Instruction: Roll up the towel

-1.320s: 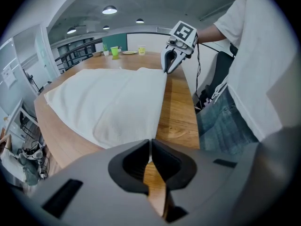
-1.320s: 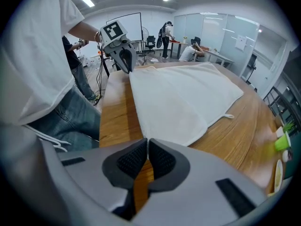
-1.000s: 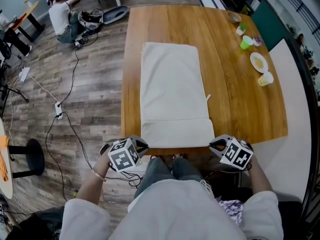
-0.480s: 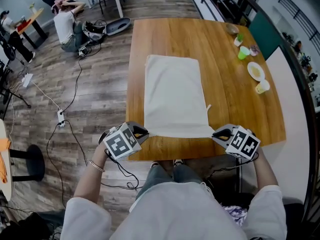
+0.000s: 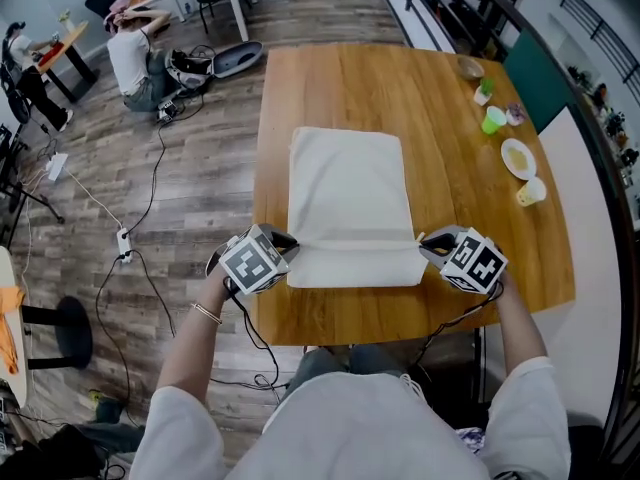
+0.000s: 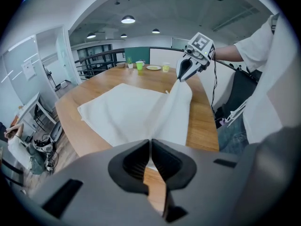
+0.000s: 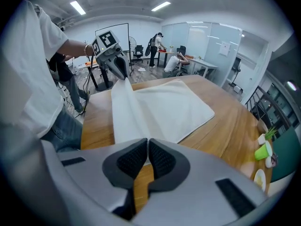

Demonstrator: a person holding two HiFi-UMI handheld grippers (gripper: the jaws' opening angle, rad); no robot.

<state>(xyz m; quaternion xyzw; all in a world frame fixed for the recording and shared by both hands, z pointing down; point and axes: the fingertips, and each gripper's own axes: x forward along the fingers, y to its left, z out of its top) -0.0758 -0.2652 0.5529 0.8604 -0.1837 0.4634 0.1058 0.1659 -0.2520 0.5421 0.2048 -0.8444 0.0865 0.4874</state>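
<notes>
**A:** Where is the towel (image 5: 348, 183)?

**B:** It is spread on the wooden desk (image 5: 455, 183), with its long side running away from the person. Its near edge is raised off the wood and stretched as a band between the two grippers.

**A:** And the jaws?

**B:** The left gripper (image 5: 289, 244) has its jaws clenched on the near left corner. The right gripper (image 5: 426, 243) is clenched on the near right corner. Cloth shows pinched between both pairs.
</notes>
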